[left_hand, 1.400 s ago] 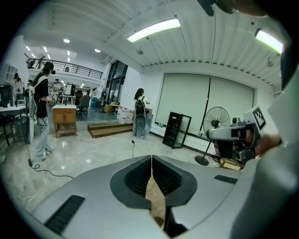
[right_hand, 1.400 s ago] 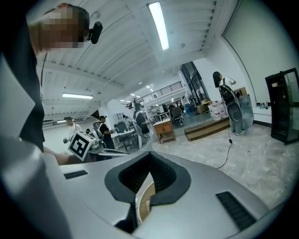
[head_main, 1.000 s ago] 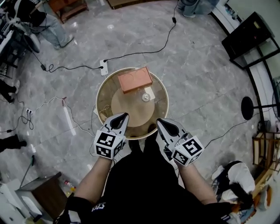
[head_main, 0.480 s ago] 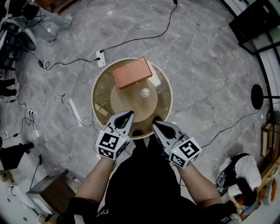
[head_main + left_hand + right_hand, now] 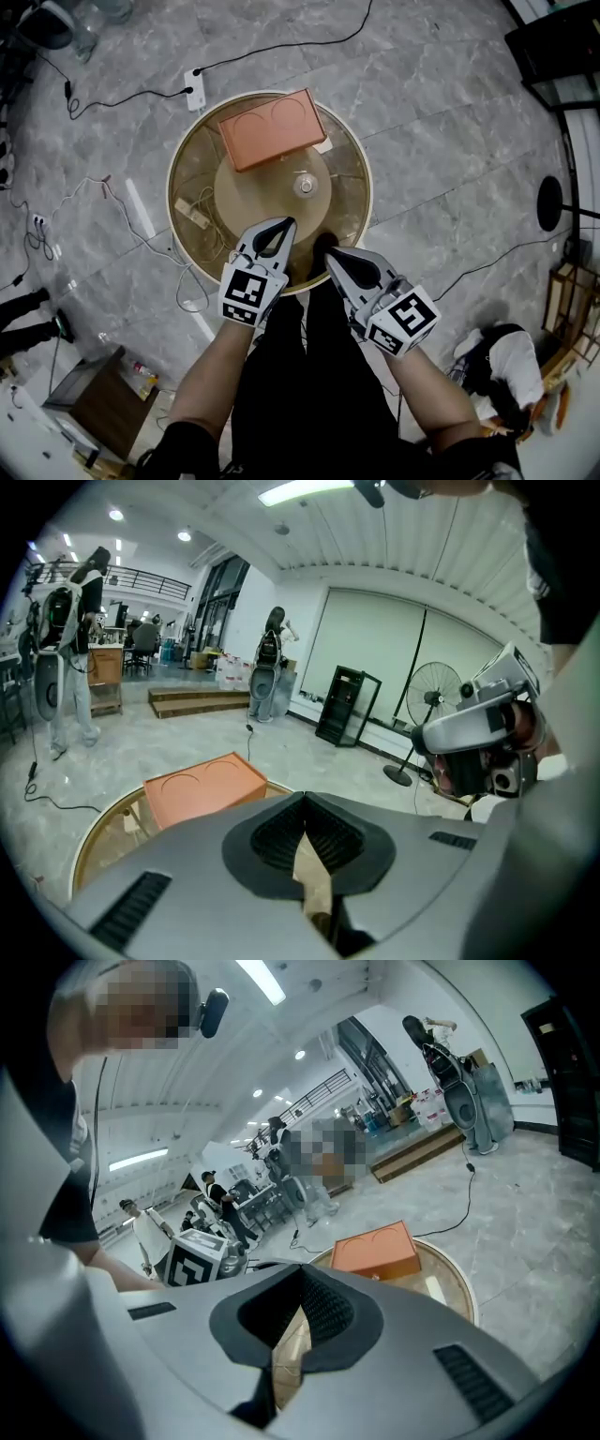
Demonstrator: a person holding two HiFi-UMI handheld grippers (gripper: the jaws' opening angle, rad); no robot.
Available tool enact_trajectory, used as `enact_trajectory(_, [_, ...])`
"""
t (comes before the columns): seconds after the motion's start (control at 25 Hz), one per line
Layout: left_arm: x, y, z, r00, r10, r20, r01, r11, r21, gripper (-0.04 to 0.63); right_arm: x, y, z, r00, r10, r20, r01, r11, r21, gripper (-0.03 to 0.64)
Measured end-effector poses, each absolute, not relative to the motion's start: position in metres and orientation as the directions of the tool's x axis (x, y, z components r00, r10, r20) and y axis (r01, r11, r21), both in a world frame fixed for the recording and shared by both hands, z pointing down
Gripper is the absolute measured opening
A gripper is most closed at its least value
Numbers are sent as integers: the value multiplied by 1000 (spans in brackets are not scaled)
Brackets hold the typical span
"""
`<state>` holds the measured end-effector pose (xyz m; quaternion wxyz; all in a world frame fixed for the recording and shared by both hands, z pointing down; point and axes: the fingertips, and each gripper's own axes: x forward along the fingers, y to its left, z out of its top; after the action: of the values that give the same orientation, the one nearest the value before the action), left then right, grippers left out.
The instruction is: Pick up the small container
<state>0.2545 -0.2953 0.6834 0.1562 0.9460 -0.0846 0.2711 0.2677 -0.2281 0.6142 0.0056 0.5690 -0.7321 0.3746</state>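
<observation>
The small container (image 5: 305,185), a clear round pot, stands near the middle of the round glass-topped table (image 5: 352,159). Just behind it lies an orange box (image 5: 272,128), which also shows in the left gripper view (image 5: 202,787) and the right gripper view (image 5: 375,1249). My left gripper (image 5: 281,225) is shut and empty over the table's near part, a short way in front of the container. My right gripper (image 5: 332,255) is shut and empty at the table's near rim, to the container's near right. In both gripper views the jaws hide the container.
Under the glass lie a small wooden block and cords (image 5: 192,213). A white power strip (image 5: 195,89) and cables lie on the marble floor beyond the table. A brown cabinet (image 5: 89,403) stands at the lower left, a fan base (image 5: 548,202) at the right.
The person has stepped closer to the table. Both grippers have moved forward from in front of the rim to over its near part. Both have stayed shut.
</observation>
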Motion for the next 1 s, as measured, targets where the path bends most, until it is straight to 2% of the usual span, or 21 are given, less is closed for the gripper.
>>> enact_trajectory(0.2, [258,-328,716,861,-163,481,-312,-917,249,24,279,-247,648,-398,-792,462,-829,95,-551,14])
enact_trajectory(0.32, [260,-341,742,867,-161,472,-324,-901,288,174,286,-257,675,-404,-778,481,-837,102,-538,14])
enact_trajectory(0.4, [262,-346,760,871,-150,468,-314,-902,296,202,289,-266,693,-403,-773,490,-847,112,-520,14])
enact_trajectory(0.6, [273,-345,806,885,-85,457,-249,-917,313,344,296,-284,734,-396,-778,487,-846,102,-524,14])
enact_trajectory(0.8, [282,-337,839,886,-69,458,-202,-947,248,376,300,-284,762,-405,-777,482,-839,107,-533,14])
enact_trajectory(1.0, [295,-332,865,888,-49,458,-157,-967,201,380,309,-269,791,-394,-773,498,-837,78,-541,14])
